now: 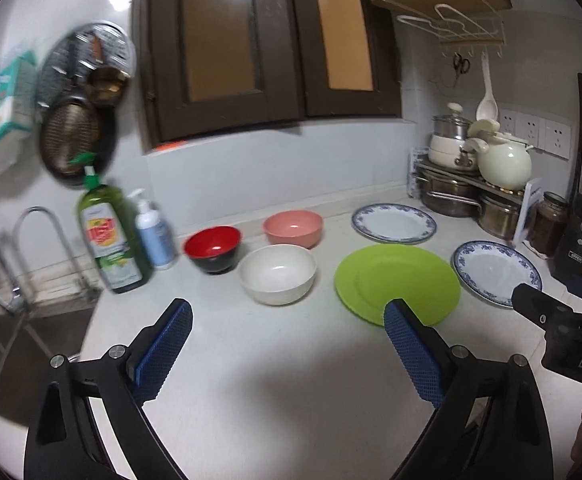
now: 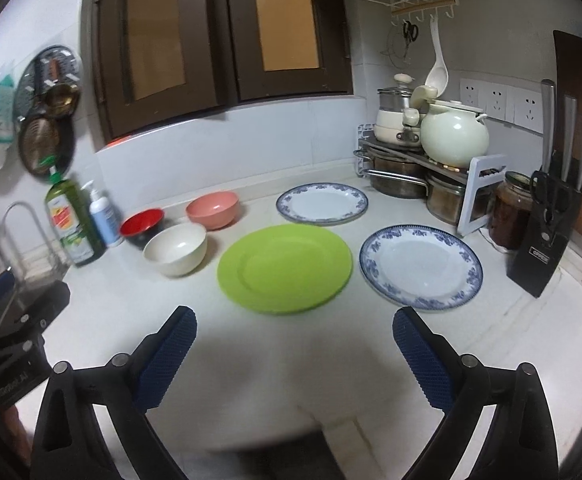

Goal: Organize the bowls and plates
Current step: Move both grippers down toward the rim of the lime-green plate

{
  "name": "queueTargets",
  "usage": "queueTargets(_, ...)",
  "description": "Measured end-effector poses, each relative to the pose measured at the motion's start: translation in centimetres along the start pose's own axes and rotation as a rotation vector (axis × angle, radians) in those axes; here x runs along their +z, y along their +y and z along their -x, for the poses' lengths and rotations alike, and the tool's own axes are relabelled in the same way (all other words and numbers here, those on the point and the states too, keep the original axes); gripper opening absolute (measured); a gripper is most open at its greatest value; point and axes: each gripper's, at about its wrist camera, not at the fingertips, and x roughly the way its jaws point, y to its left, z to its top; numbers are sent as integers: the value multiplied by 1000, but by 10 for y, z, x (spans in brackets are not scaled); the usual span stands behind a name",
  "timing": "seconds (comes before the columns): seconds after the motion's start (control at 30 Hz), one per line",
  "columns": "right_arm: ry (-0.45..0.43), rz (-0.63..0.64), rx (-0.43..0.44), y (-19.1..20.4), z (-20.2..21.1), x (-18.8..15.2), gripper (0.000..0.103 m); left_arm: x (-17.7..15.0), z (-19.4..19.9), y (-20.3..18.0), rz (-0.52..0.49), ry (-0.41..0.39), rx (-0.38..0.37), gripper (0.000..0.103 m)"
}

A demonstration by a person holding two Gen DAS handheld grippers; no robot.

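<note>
This is a home kitchen. There is a sink with a tap (image 1: 9, 264), dish soap (image 1: 109, 236), pots (image 2: 401, 174) on a rack, a knife block (image 2: 549, 236), and plates and bowls on the white counter (image 2: 275, 344).

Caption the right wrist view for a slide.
Open right gripper over a counter with three bowls left and three plates right, none stacked.
</note>
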Motion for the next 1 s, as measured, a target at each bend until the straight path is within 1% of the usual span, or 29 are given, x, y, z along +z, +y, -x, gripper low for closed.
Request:
queueTargets(0.1, 10, -40, -32, 9, -16, 9, 98, 7, -25, 5, -8, 14, -46, 94)
queueTargets(0.23, 30, -74, -77, 17, -33, 13, 95, 14, -53, 3, -14, 56, -105, 90)
queueTargets(0.3, 54, -85, -87, 16, -43, 16, 94, 16, -65, -2, -28, 73, -125, 89)
queueTargets(0.4, 79, -111, -103, 12, -56, 19, 91, 16, -82, -8, -31, 101, -146, 85)
queueTargets(0.43, 87, -117, -105, 9, -61, 20, 89, 16, -87, -10, -29, 113, -149, 83)
queueTargets(0.53, 113, -116, -102, 5, -75, 21, 86, 16, -104, -19, -25, 150, -161, 82)
queueTargets(0.67, 157, -144, -76, -6, -96, 23, 83, 15, -124, -30, -23, 180, -169, 80)
queueTargets(0.77, 185, -155, -67, -14, -113, 25, 78, 14, -139, -37, -15, 203, -171, 79)
queueTargets(0.83, 200, -162, -59, -20, -124, 26, 77, 15, -151, -43, -15, 222, -168, 75)
queueTargets(1.0, 239, -174, -41, -32, -151, 28, 70, 16, -177, -55, -16, 264, -174, 71)
